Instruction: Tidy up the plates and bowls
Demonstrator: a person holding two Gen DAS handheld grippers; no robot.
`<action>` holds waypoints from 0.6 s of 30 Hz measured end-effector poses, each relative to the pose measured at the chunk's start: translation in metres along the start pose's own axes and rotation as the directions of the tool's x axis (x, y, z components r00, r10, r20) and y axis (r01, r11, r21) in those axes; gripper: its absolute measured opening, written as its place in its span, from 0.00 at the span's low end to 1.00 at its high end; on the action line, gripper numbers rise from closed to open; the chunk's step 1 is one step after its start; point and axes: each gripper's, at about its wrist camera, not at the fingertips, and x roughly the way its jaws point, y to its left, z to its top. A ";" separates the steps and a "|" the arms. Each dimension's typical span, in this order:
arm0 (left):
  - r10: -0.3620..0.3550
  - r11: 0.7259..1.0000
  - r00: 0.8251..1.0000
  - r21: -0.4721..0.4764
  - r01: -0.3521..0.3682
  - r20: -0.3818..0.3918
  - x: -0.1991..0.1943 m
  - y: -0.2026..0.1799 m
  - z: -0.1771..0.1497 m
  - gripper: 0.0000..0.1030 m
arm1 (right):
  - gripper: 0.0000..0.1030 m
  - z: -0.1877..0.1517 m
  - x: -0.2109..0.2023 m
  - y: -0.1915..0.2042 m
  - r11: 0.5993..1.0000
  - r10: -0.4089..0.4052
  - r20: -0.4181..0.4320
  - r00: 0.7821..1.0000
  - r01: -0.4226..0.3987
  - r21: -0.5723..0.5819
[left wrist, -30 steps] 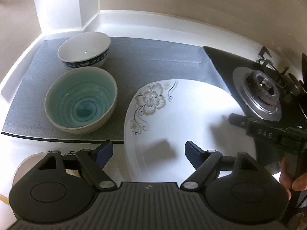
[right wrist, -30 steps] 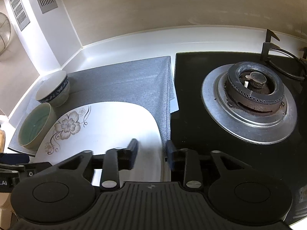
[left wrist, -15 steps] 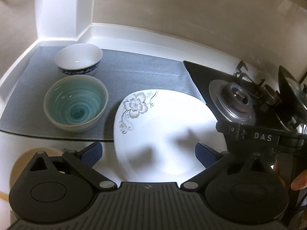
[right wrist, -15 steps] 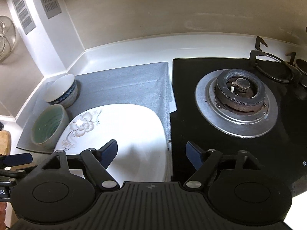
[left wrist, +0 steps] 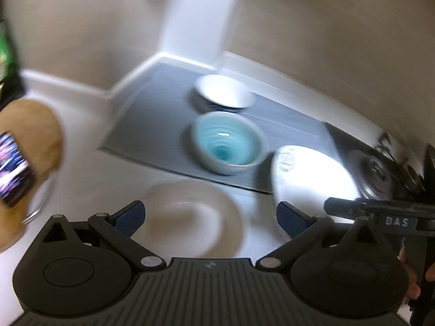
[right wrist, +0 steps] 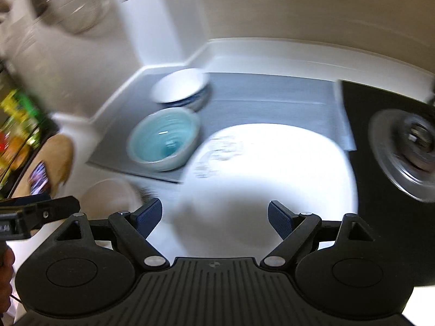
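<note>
Both views are motion-blurred. A teal-glazed bowl (left wrist: 227, 146) (right wrist: 164, 138) and a white bowl with a blue band (left wrist: 224, 95) (right wrist: 180, 87) sit on a grey mat (left wrist: 152, 125) (right wrist: 258, 100). A large white flowered plate (left wrist: 310, 174) (right wrist: 272, 168) lies partly on the mat's right side. A small beige plate (left wrist: 190, 212) (right wrist: 108, 194) lies on the white counter in front of the mat. My left gripper (left wrist: 210, 216) is open and empty above the beige plate. My right gripper (right wrist: 214, 217) is open and empty above the flowered plate's near edge.
A black gas hob with a burner (left wrist: 380, 174) (right wrist: 407, 149) is at the right. A wooden board (left wrist: 30, 149) (right wrist: 61, 160) with a phone (left wrist: 12, 168) on it lies at the left. A metal strainer (right wrist: 73, 2) hangs on the wall.
Both grippers have swung left and pulled back, so the beige plate and wooden board come into view. The right gripper, nearly shut a second ago, has opened wide. The dishes have not moved.
</note>
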 end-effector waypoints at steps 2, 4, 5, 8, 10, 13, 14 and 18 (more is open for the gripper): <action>0.040 0.998 0.999 -0.040 -0.041 -0.009 0.000 0.015 -0.002 1.00 | 0.84 0.003 0.007 0.016 0.999 0.031 -0.010 0.999 -0.031 -0.034; 0.077 0.995 0.997 -0.069 -0.078 -0.023 0.001 0.029 -0.002 1.00 | 0.84 0.006 0.016 0.033 0.996 0.056 -0.023 0.998 -0.057 -0.064; 0.091 0.993 0.995 -0.077 -0.093 -0.029 0.002 0.034 -0.003 1.00 | 0.84 0.006 0.022 0.041 0.994 0.070 -0.030 0.997 -0.072 -0.079; 0.132 0.986 0.989 -0.090 -0.137 -0.060 0.013 0.044 -0.005 1.00 | 0.83 0.008 0.040 0.064 0.988 0.101 -0.064 0.993 -0.108 -0.107; 0.146 0.983 0.985 -0.099 -0.154 -0.087 0.023 0.049 -0.005 1.00 | 0.80 0.008 0.053 0.075 0.986 0.111 -0.103 0.989 -0.122 -0.113; 0.126 0.983 0.986 -0.121 -0.139 -0.110 0.034 0.057 -0.003 1.00 | 0.76 0.008 0.074 0.088 0.987 0.093 -0.153 0.984 -0.112 -0.118; 0.120 0.983 0.986 -0.127 -0.135 -0.116 0.037 0.060 -0.002 1.00 | 0.76 0.009 0.080 0.090 0.987 0.083 -0.169 0.982 -0.104 -0.119; 0.105 0.985 0.986 -0.121 -0.121 -0.128 0.043 0.068 -0.006 1.00 | 0.76 0.012 0.097 0.099 0.987 0.071 -0.208 0.976 -0.100 -0.128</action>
